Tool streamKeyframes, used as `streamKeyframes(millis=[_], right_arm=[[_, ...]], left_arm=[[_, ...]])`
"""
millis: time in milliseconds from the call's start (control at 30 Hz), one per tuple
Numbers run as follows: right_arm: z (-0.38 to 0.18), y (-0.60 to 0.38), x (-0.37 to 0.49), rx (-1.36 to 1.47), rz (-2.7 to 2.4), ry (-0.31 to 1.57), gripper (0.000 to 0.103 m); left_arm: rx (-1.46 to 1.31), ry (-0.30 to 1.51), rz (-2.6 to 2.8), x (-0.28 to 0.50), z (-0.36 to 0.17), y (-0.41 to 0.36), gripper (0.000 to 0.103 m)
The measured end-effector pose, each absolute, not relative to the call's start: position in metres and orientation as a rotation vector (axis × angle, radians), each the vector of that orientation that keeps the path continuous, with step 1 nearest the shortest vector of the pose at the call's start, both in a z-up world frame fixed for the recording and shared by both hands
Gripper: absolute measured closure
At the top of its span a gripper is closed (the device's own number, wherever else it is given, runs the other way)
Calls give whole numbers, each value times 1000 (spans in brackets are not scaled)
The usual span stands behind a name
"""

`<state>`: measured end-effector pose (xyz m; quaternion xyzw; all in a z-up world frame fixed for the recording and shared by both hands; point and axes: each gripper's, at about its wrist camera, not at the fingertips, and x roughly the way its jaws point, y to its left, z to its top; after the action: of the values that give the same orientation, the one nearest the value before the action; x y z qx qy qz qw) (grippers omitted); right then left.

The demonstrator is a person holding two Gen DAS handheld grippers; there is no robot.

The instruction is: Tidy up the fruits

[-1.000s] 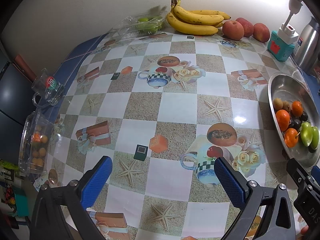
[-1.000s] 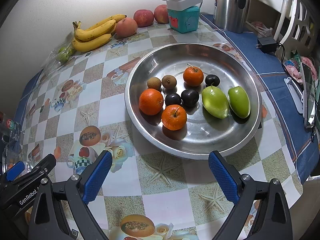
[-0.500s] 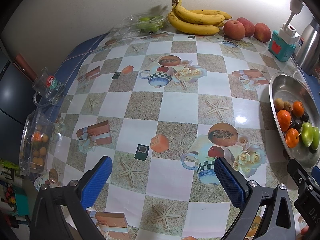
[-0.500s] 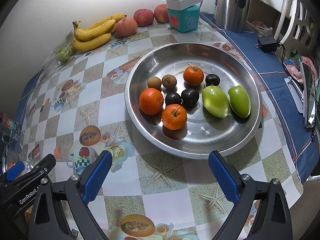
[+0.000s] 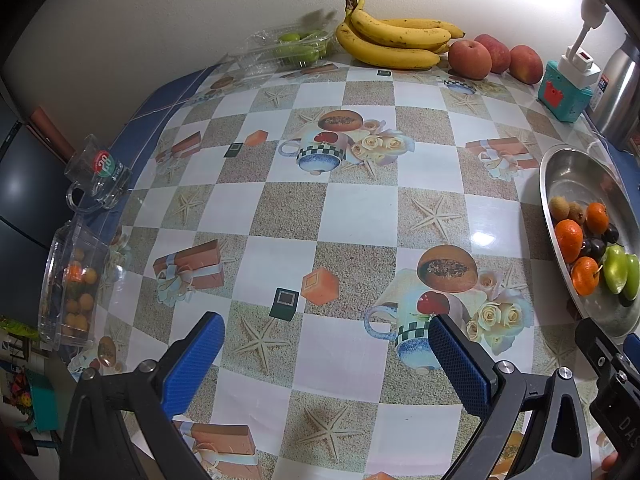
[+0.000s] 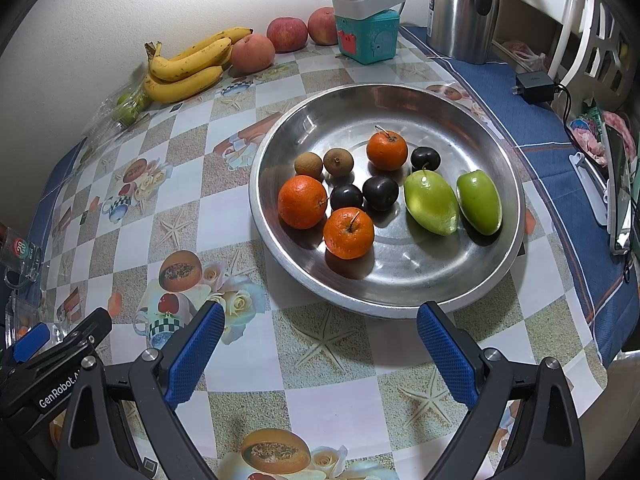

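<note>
Light: bright, from above at the back; it washed out the wall (image 6: 100, 8) behind my view.
Glare: hot spot on the tablecloth (image 5: 482, 237); sheen inside the steel bowl (image 6: 400, 98).
Shadows: soft, under the fruit.
Edges: fisheye bending, dark corners.
Focus: sharp.

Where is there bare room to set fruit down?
Bare tablecloth lies between the bananas and the left hand-held gripper. The metal bowl's far side and near edge are free; its middle is crowded, oranges touching plums.
</note>
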<state>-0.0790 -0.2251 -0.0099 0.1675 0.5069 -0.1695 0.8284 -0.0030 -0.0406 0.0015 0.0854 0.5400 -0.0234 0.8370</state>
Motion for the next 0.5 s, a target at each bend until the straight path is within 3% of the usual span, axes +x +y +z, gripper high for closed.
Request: streamKeyframes(millis=[500], right_arm=[[-11,-226,-79,357,-358,1081,6]], left_arm=[[181,1143,-51,-2,2,-40,0]])
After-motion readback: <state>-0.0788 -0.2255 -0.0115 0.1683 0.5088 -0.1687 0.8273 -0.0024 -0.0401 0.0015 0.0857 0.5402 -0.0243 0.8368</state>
